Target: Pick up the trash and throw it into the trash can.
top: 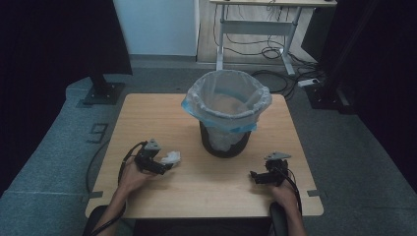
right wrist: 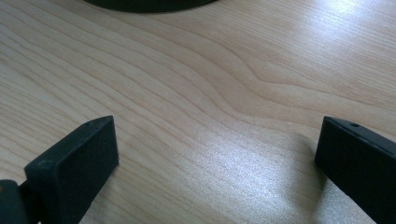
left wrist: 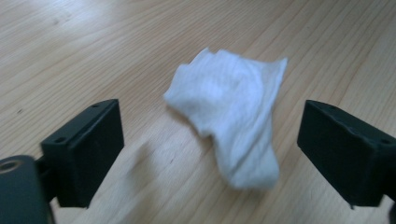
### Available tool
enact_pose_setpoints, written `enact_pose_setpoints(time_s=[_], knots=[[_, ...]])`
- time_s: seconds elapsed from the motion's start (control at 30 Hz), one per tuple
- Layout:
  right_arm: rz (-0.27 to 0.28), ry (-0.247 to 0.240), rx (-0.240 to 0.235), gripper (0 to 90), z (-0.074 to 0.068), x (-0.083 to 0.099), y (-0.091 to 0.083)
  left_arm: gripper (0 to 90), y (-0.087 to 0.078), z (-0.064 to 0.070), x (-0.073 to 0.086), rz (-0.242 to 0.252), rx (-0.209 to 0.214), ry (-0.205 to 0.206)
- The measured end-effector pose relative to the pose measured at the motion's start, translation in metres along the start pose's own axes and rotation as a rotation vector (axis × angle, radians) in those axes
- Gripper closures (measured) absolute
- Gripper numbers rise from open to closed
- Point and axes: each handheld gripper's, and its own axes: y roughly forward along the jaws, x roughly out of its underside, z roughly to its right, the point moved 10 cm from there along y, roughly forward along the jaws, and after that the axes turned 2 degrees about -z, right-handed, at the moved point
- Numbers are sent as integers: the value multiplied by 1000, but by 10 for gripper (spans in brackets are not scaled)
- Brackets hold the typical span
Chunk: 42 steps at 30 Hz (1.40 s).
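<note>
A crumpled white tissue (top: 171, 158) lies on the wooden table (top: 147, 113) at the front left. My left gripper (top: 165, 167) is open just in front of it, and in the left gripper view the tissue (left wrist: 233, 116) sits between and slightly beyond the two black jaws, touching neither. A black waste bin (top: 225, 142) lined with a translucent bag (top: 228, 101) stands at the table's middle. My right gripper (top: 253, 175) rests low over the table at the front right, open, with bare wood between its jaws (right wrist: 210, 158); the bin's base (right wrist: 149, 3) lies ahead of it.
Beyond the table's far edge are a monitor stand (top: 102, 91) on the left, a white desk frame (top: 255, 34) with cables on the floor, and dark equipment (top: 339, 93) at the right. Grey carpet surrounds the table.
</note>
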Motion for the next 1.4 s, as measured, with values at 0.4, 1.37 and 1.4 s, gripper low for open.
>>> enact_pose_setpoints(time_s=[0.4,1.37,1.4], knots=[[0,-3,-3,0,-1,0,0,230,22,2,-6,-37,-14,32],[0,-4,-7,0,-2,0,0,718,14,6,-19,-15,101,-4],[0,-4,-6,0,-2,0,0,718,12,6,-21,-20,102,1]])
